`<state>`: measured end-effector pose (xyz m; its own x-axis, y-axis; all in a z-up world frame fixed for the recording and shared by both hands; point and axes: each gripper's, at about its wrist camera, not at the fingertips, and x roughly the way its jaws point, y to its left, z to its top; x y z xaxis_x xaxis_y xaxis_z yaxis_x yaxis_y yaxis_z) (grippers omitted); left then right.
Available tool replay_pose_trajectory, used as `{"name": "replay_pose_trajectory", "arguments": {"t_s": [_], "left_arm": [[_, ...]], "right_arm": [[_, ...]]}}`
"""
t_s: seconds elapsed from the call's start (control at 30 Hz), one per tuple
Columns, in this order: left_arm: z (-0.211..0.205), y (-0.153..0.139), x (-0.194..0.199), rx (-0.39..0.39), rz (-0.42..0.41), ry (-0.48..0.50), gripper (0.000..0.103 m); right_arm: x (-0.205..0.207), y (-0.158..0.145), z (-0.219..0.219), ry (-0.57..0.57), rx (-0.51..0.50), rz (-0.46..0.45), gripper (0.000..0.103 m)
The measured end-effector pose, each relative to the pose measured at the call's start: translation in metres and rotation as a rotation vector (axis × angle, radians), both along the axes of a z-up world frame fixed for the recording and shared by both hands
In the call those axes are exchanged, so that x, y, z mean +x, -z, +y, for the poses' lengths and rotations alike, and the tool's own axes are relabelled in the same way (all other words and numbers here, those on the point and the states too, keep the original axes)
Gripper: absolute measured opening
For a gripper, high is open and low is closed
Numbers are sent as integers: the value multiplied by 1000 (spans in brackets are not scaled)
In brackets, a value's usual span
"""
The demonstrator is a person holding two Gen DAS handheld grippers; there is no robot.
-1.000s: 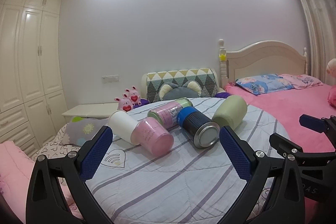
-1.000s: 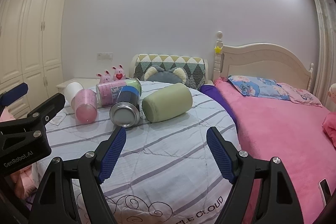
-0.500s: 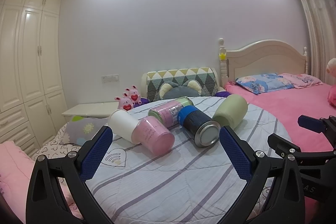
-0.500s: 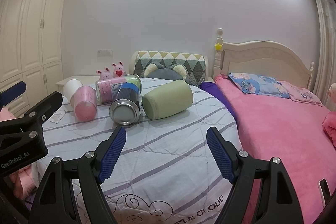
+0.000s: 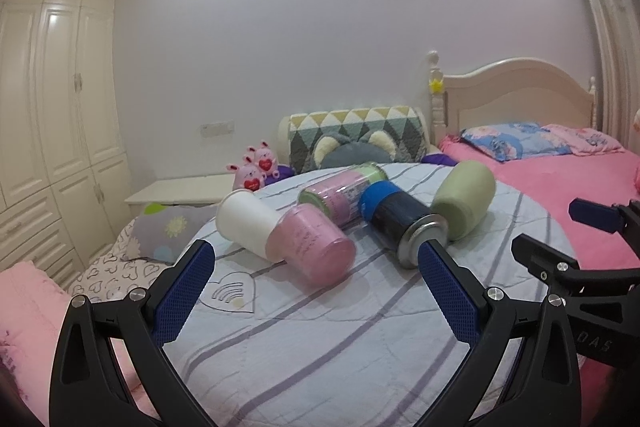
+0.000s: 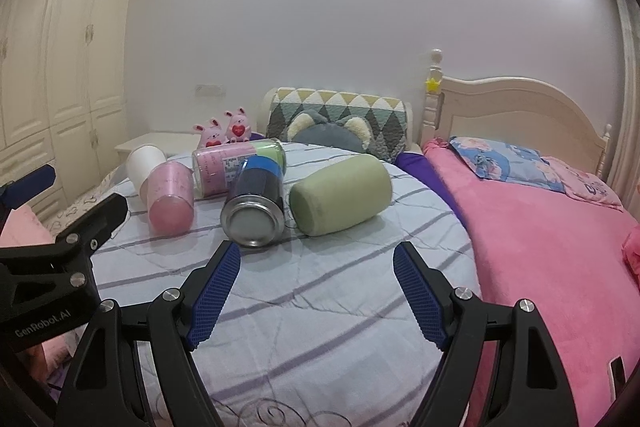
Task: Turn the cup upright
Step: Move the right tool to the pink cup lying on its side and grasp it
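Note:
Several cups lie on their sides on a round table with a striped cloth (image 5: 320,327). From left: a white cup (image 5: 246,223), a pink cup (image 5: 312,251), a pink-and-green cup (image 5: 340,193), a dark cup with blue band and steel base (image 5: 396,223), and a pale green cup (image 5: 464,199). They also show in the right wrist view: white cup (image 6: 144,163), pink cup (image 6: 170,201), dark cup (image 6: 256,203), green cup (image 6: 340,193). My left gripper (image 5: 316,287) is open, just short of the pink cup. My right gripper (image 6: 316,291) is open, short of the dark and green cups.
A pink bed (image 6: 540,227) with a cream headboard lies to the right. A patterned cushion (image 5: 356,139) and pink plush toys (image 5: 256,167) sit behind the table. White wardrobes (image 5: 52,107) and a low white cabinet (image 5: 180,189) stand at left.
Both grippers have moved slightly forward toward the cups, which look a little larger. The cups have not moved. Both grippers stay open.

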<state>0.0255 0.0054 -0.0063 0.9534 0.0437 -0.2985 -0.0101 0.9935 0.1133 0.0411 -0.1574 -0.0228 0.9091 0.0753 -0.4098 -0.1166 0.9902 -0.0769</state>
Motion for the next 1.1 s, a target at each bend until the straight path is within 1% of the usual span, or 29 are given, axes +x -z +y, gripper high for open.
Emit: {"name": "replay_pose_trajectory", "arguments": {"t_s": [0.1, 0.3, 0.47, 0.53, 0.7, 0.77, 0.83, 0.93, 1.1], "left_arm": [[6, -1, 8, 8, 23, -25, 103], [28, -2, 29, -20, 90, -86, 103], [44, -1, 45, -18, 132, -140, 103], [51, 0, 53, -22, 172, -152, 103], [72, 7, 67, -68, 255, -190, 103], [81, 10, 73, -91, 288, -212, 103], [91, 13, 78, -116, 318, -234, 103], [105, 15, 82, -151, 351, -245, 103], [120, 19, 88, -195, 393, -262, 103]], "right_arm": [[13, -4, 10, -31, -12, 15, 80], [39, -10, 27, -105, -19, 51, 80], [63, -16, 47, -175, -52, 72, 80], [71, -17, 53, -203, -56, 88, 80], [89, -17, 74, -239, -101, 115, 80], [98, -18, 81, -269, -102, 139, 80], [107, -17, 92, -295, -126, 163, 80], [115, -14, 107, -322, -177, 181, 80], [126, -11, 127, -408, -187, 259, 80]]}}
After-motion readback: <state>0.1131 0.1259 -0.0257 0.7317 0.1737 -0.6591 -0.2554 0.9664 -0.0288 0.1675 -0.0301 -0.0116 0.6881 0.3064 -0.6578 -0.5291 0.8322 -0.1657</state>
